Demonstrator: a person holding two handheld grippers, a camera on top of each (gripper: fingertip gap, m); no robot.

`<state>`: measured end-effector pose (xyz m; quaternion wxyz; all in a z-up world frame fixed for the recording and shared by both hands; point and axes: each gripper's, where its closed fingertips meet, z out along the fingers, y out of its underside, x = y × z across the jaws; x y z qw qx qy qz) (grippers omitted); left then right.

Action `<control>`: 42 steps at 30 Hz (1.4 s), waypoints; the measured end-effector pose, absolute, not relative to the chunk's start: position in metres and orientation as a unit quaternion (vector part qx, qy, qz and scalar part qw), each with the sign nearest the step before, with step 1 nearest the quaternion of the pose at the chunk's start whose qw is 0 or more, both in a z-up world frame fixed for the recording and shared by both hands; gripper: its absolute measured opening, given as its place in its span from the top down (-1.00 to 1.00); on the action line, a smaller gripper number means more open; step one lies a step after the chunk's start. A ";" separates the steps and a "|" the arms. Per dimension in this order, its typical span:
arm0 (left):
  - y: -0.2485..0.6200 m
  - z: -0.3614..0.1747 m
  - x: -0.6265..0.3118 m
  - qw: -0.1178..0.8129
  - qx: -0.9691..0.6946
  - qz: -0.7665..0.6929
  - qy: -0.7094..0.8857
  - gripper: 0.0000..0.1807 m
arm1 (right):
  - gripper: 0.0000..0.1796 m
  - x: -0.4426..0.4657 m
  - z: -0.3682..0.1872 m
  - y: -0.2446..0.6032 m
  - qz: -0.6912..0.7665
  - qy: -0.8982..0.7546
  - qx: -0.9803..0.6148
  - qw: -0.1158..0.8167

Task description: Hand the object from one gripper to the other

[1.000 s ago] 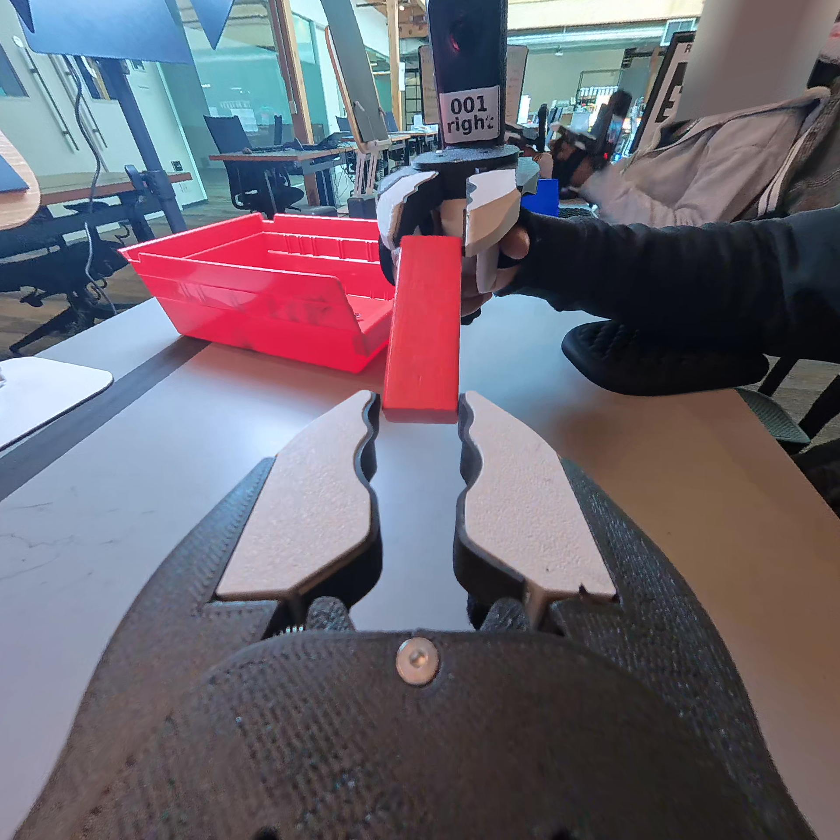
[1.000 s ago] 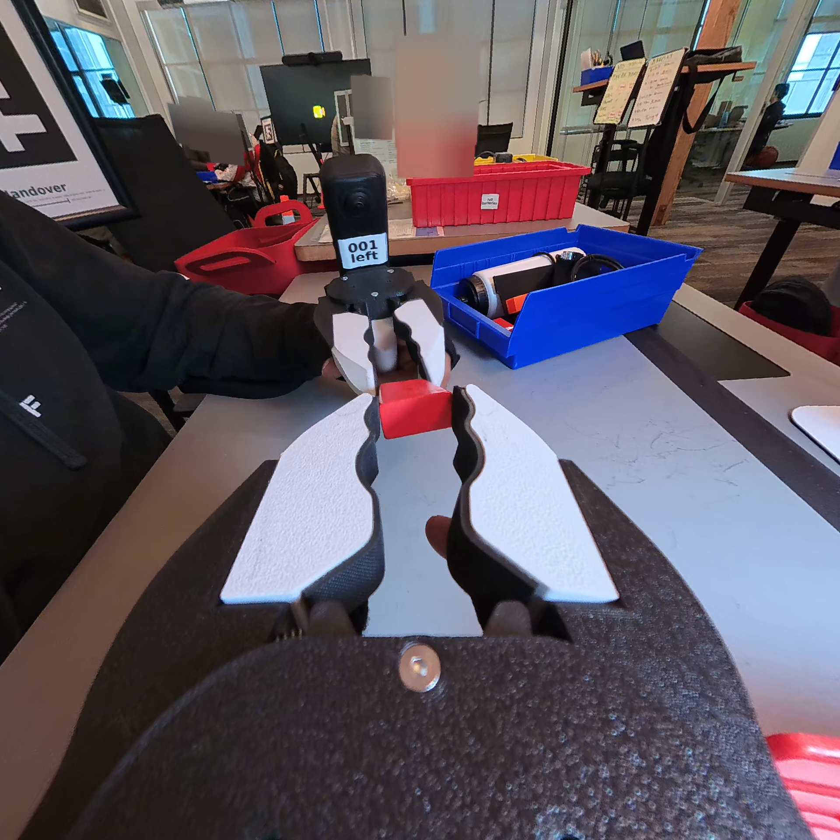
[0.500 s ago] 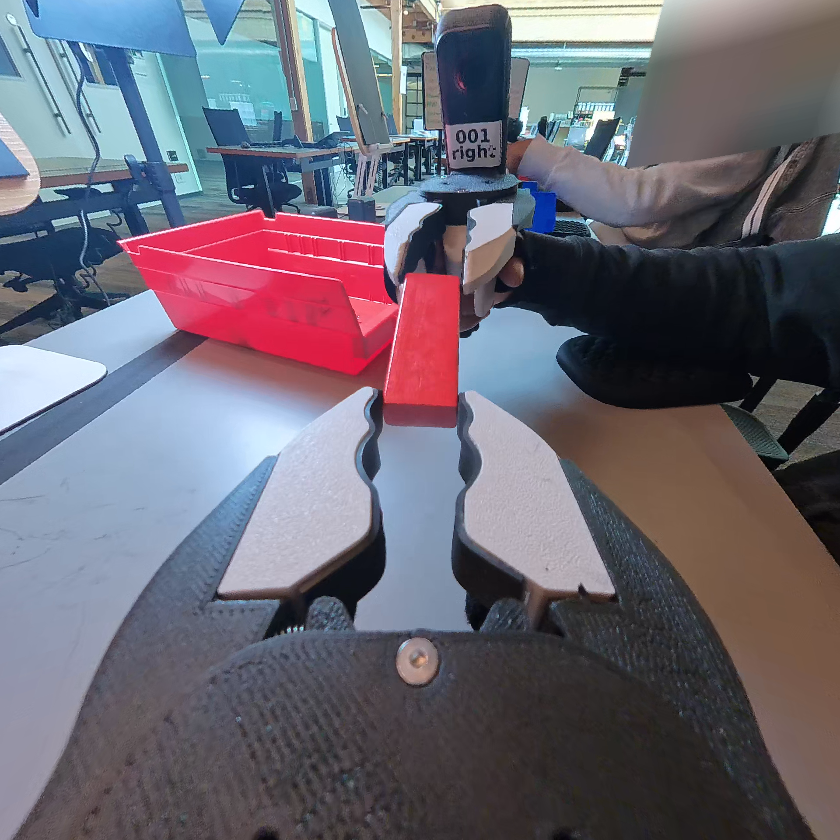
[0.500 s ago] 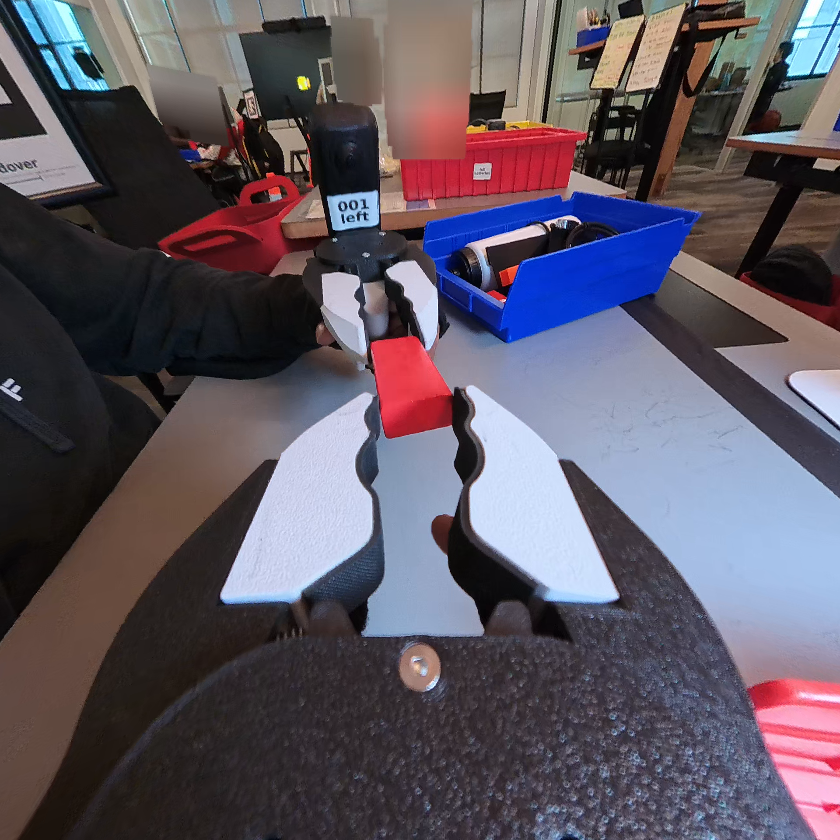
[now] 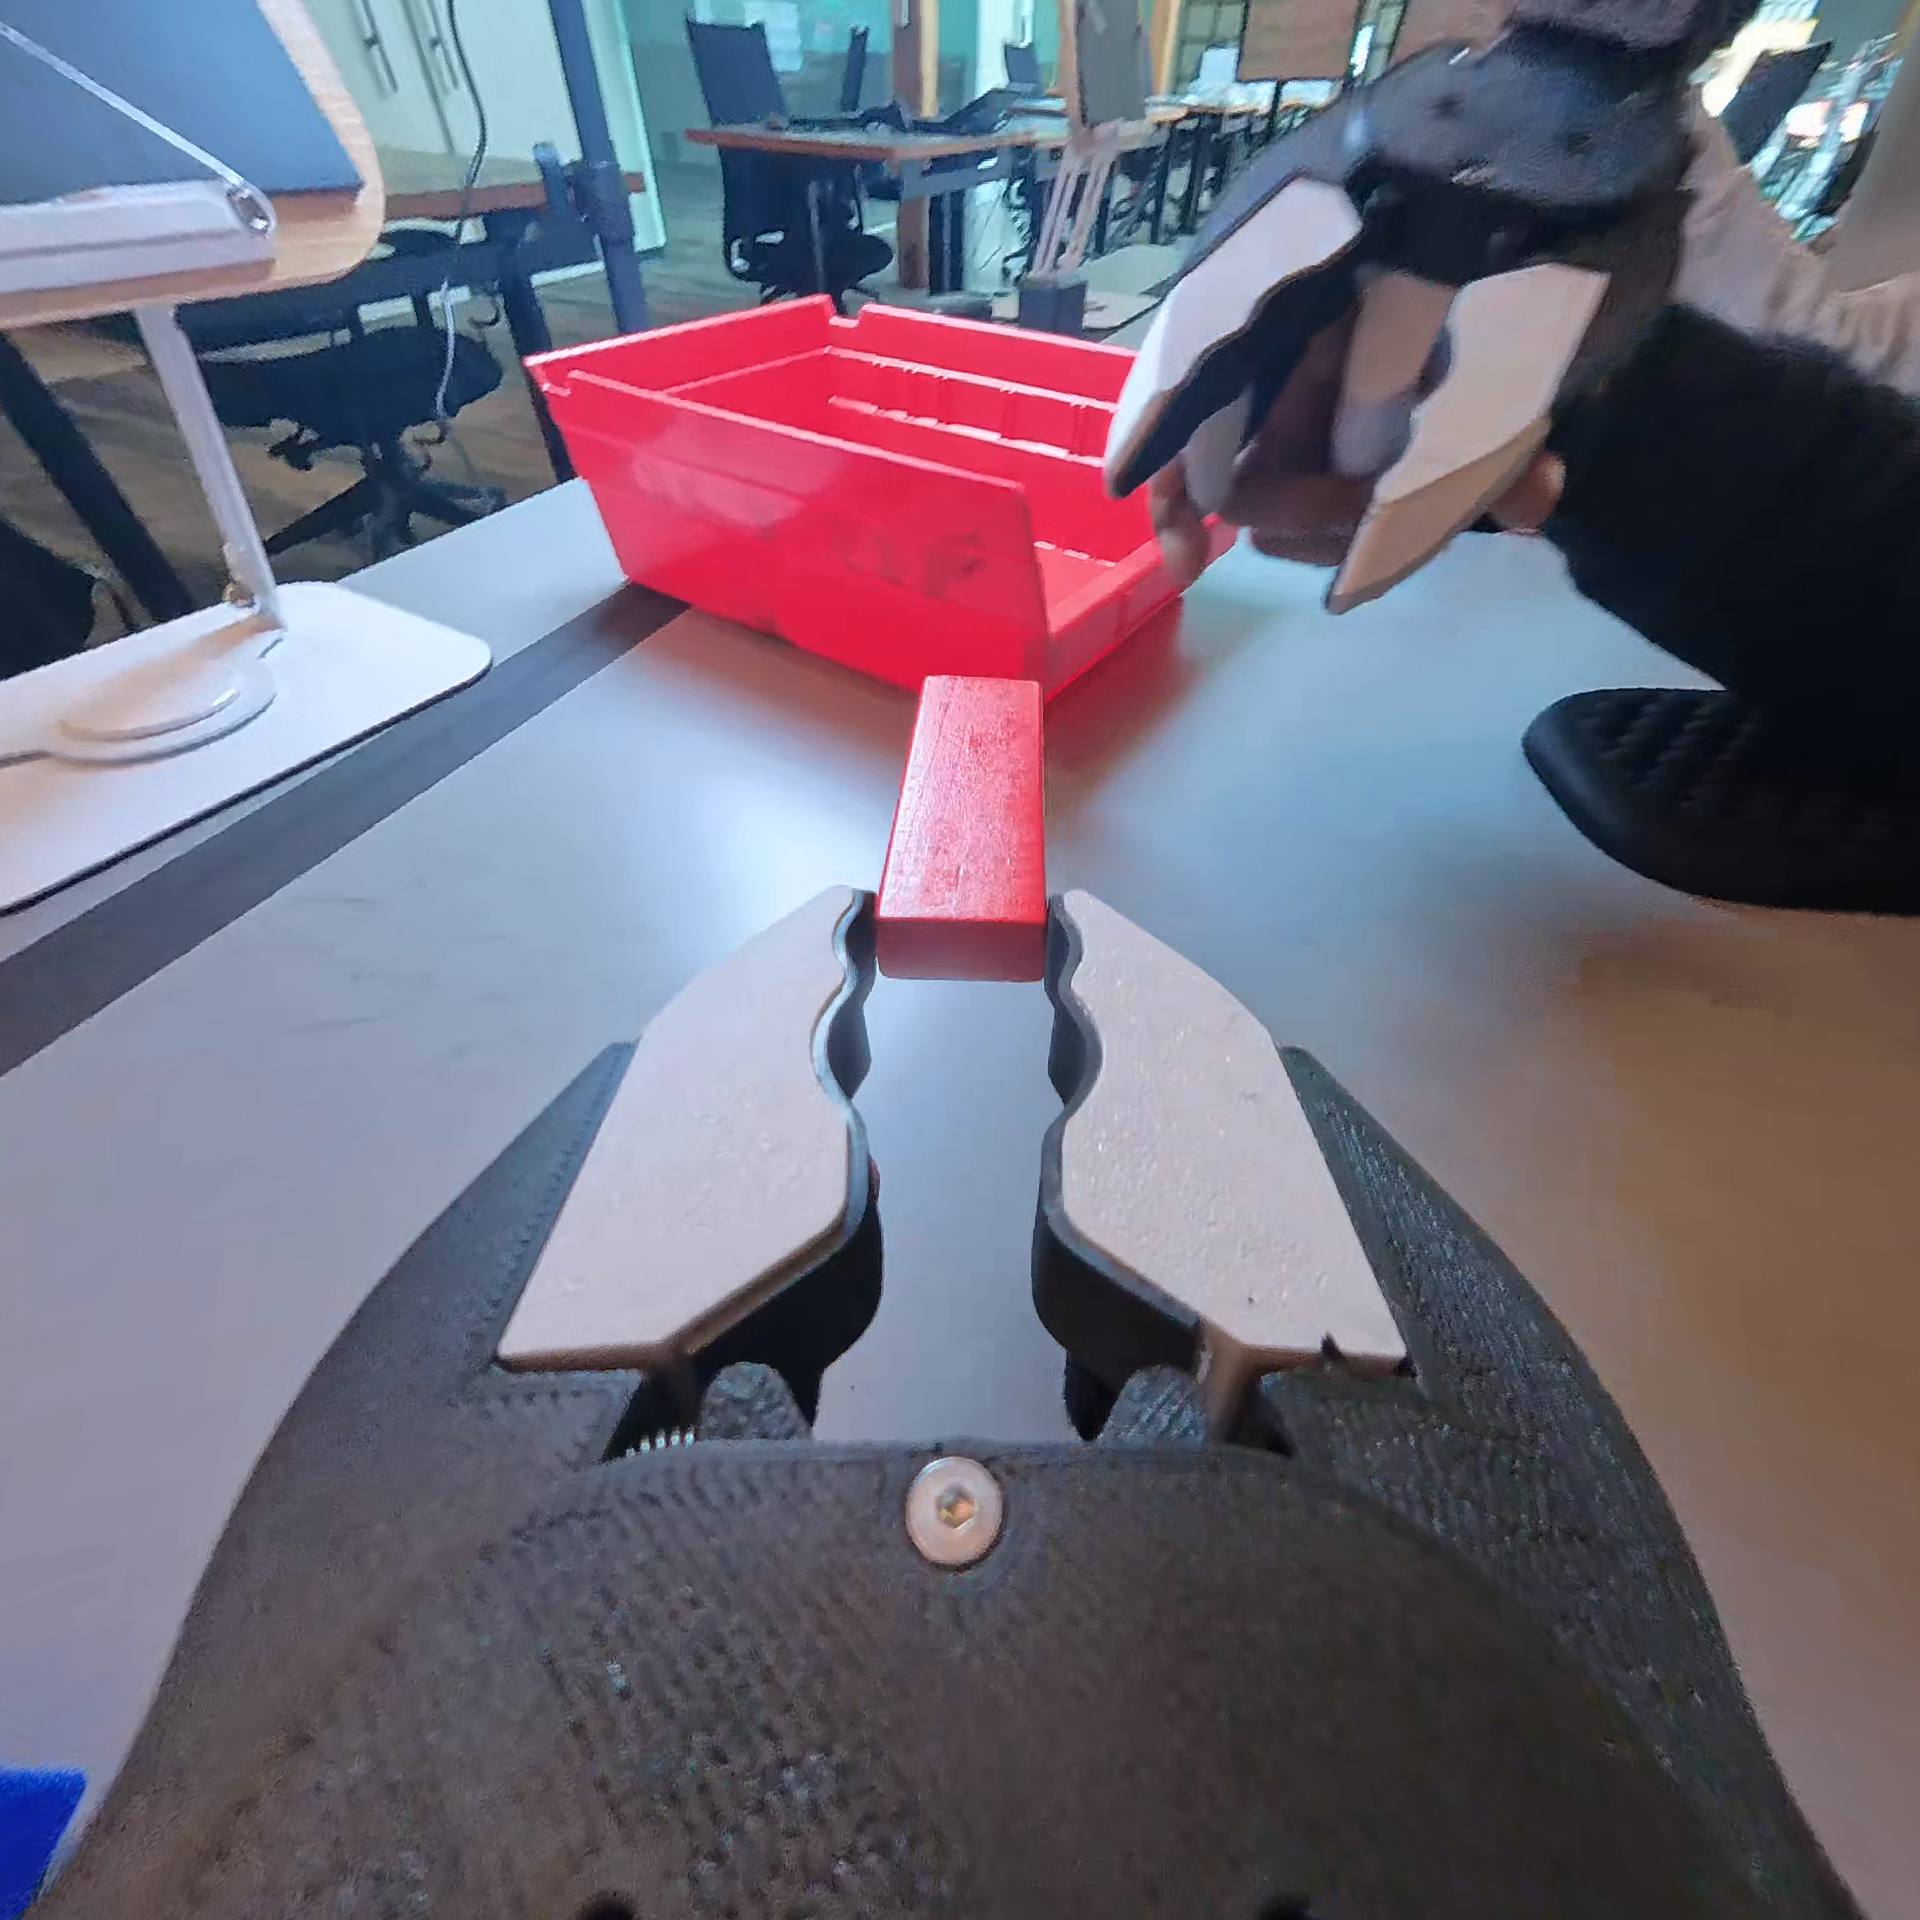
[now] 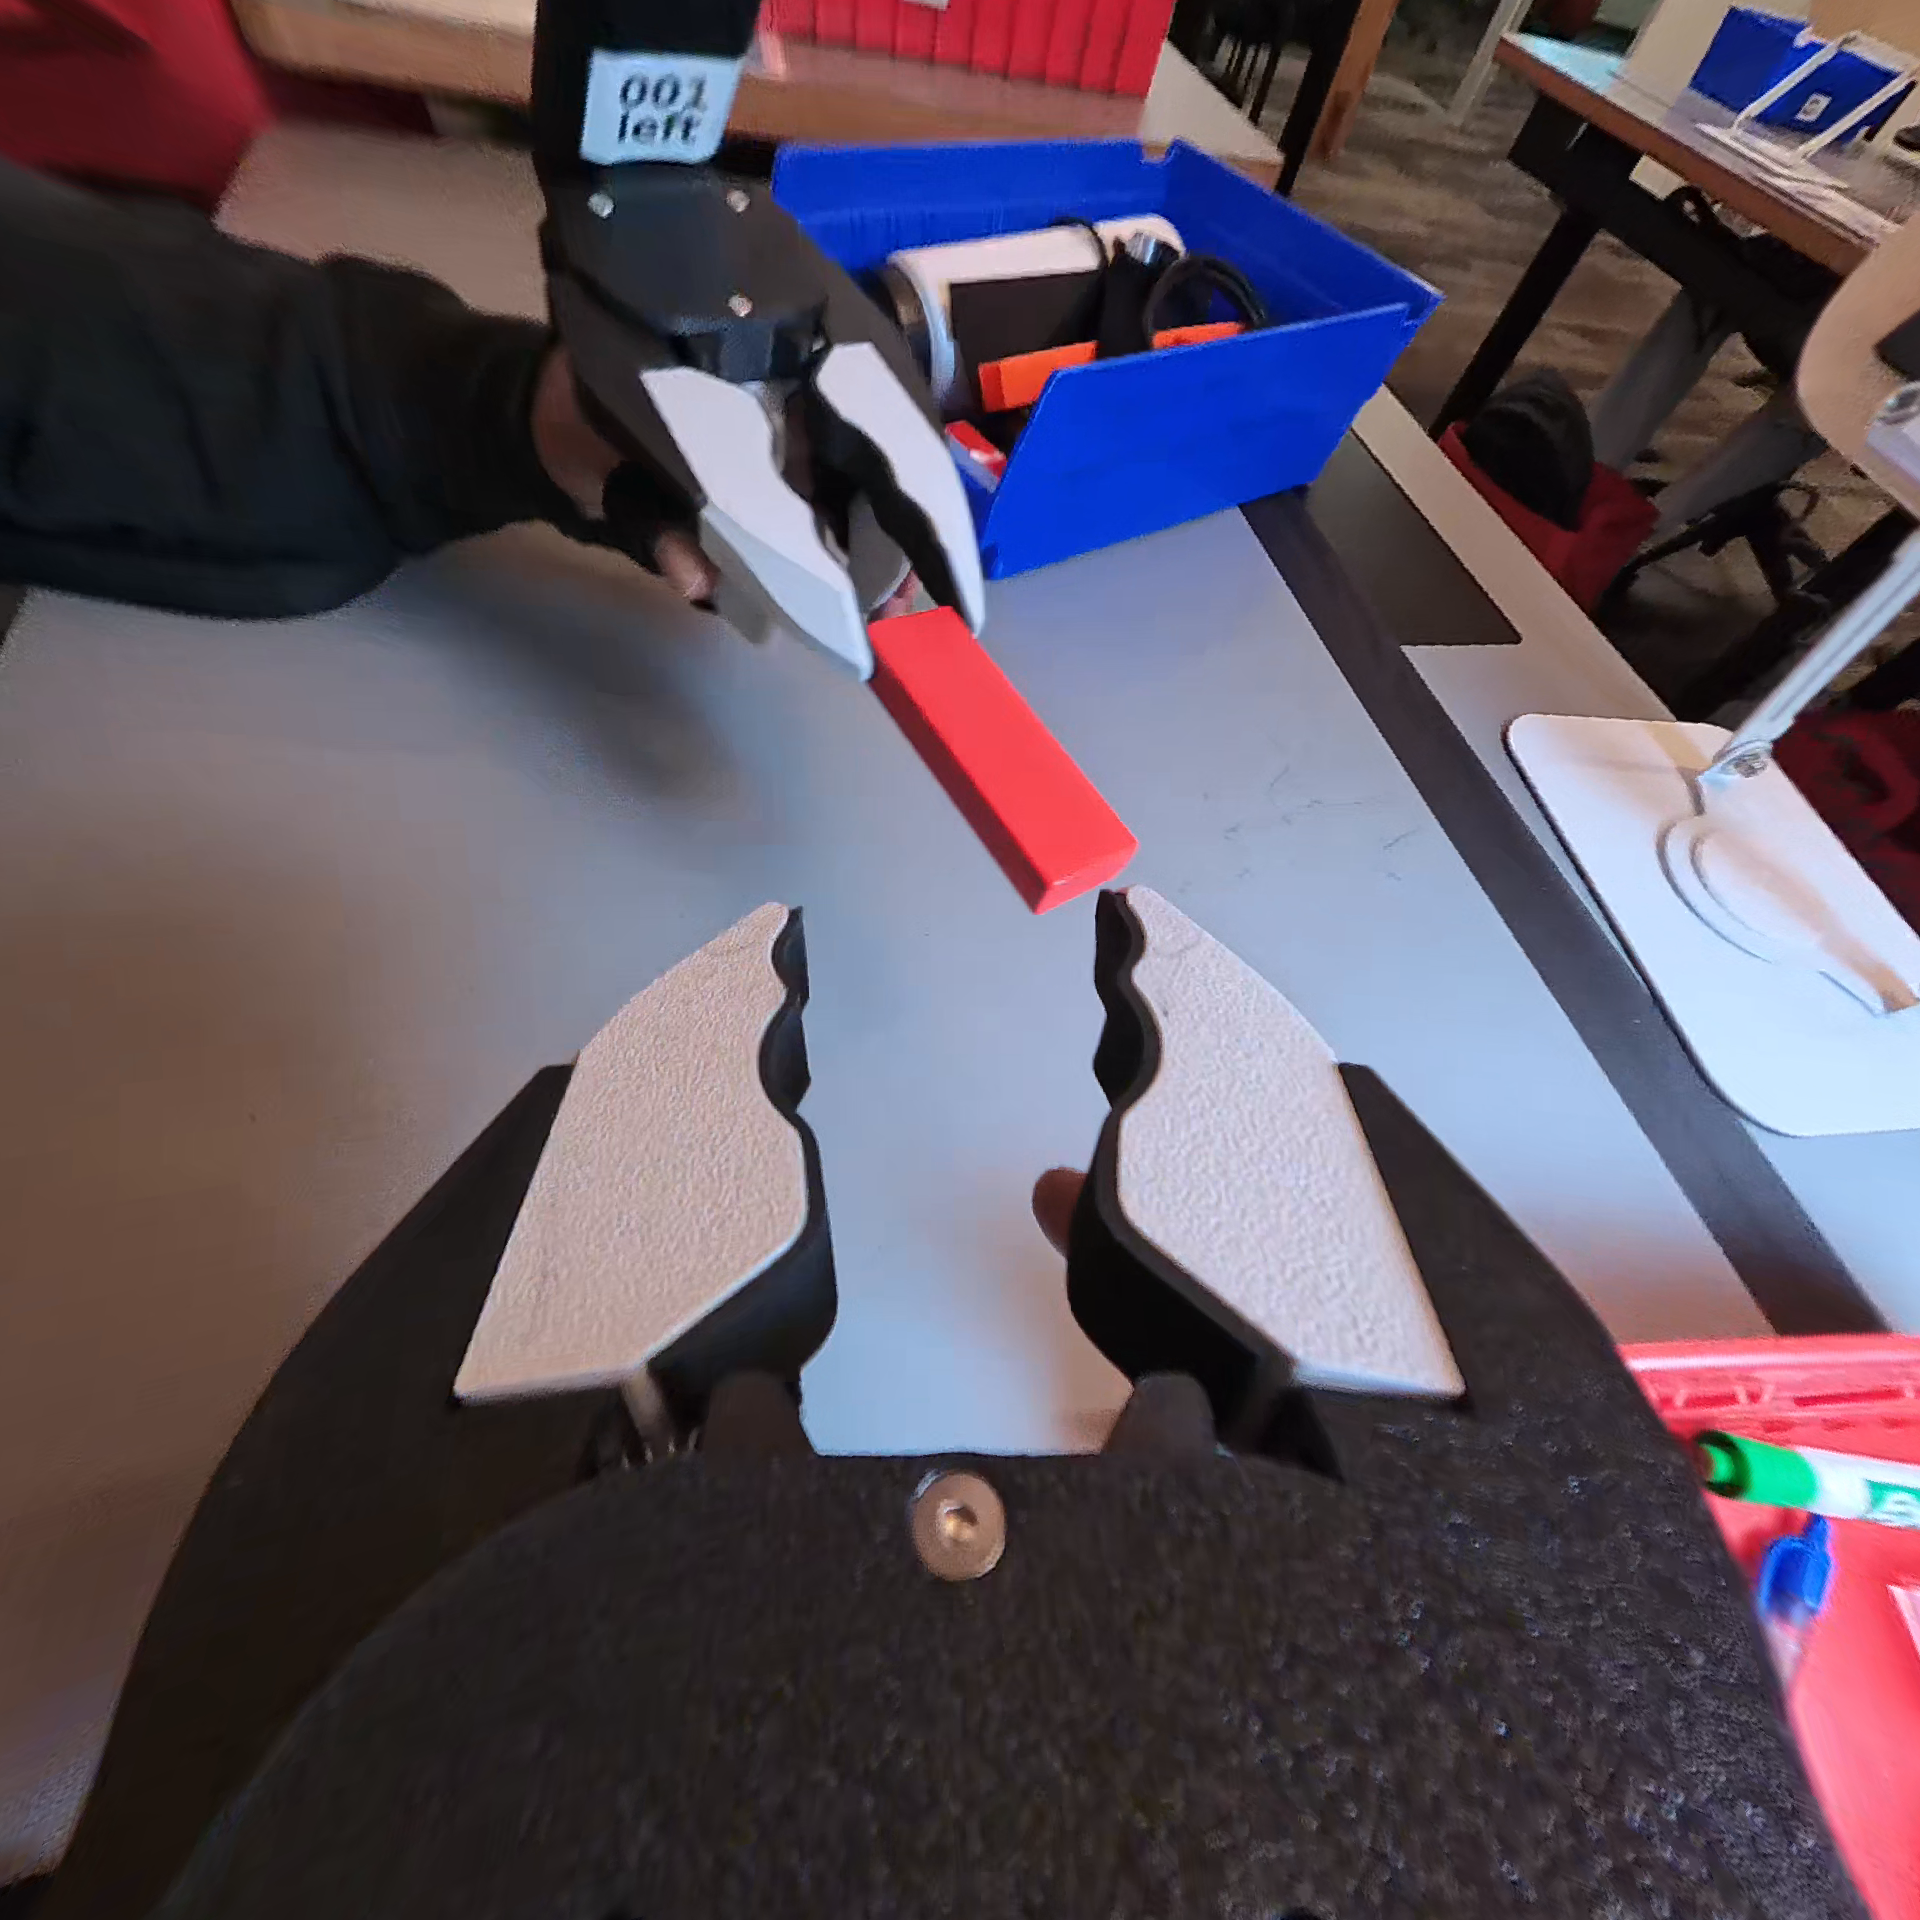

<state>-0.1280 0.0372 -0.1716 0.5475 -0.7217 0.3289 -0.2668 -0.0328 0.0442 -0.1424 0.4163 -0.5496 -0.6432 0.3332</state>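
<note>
Grey tabletop [image 5: 1351, 1039] below both claws. Ahead of the left claw [image 5: 961, 940], a red bin [image 5: 831, 499]. Ahead of the right claw [image 6: 945, 914], past the other claw, a blue bin [image 6: 1195, 447] with odds and ends inside.

Left claw: closed tight on the near end of a red block [image 5: 966, 800], tips pinching its two long sides. Right claw: wide open, nothing between the fingers. Seen from the left claw, up high and off to the right, clear of the block.

Red block: up off the tabletop, held at one end only. Long and thin, sticking straight out from the left claw's tips like a pointing finger. Free end in front of the right claw, a little toward its right fingertip [image 6: 1117, 914] and likely lower down. Not touching it, going by the left claw's camera.

Probably the key thing for any next grab: long side running from one claw toward the other, free end nearest the right claw. To take it, bring the right claw down and a bit to its right, line the gap up with the block's end, then close on the two long sides. Risk of a bump on that fingertip if not lined up.
</note>
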 end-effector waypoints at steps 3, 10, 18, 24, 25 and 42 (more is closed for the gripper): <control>0.043 -0.177 -0.133 0.546 -0.734 -0.242 0.322 0.65 | 0.39 -0.041 -0.146 0.034 0.304 -0.663 -0.545 0.414; 0.042 -0.180 -0.131 0.544 -0.734 -0.228 0.336 0.65 | 0.36 -0.062 -0.153 0.030 0.236 -0.682 -0.532 0.444; 0.010 -0.177 -0.092 0.528 -0.684 -0.240 0.442 0.65 | 0.42 -0.062 -0.198 0.028 0.123 -0.748 -0.526 0.385; -0.004 -0.182 -0.075 0.523 -0.663 -0.215 0.491 0.65 | 0.62 -0.064 -0.215 0.012 0.131 -0.778 -0.515 0.335; -0.003 -0.179 -0.075 0.534 -0.660 -0.221 0.480 0.65 | 0.62 -0.062 -0.212 0.013 0.136 -0.775 -0.521 0.332; 0.059 -0.140 -0.180 0.684 -0.677 -0.174 0.209 0.57 | 0.62 0.103 -0.144 0.261 -0.031 -0.462 -0.815 0.349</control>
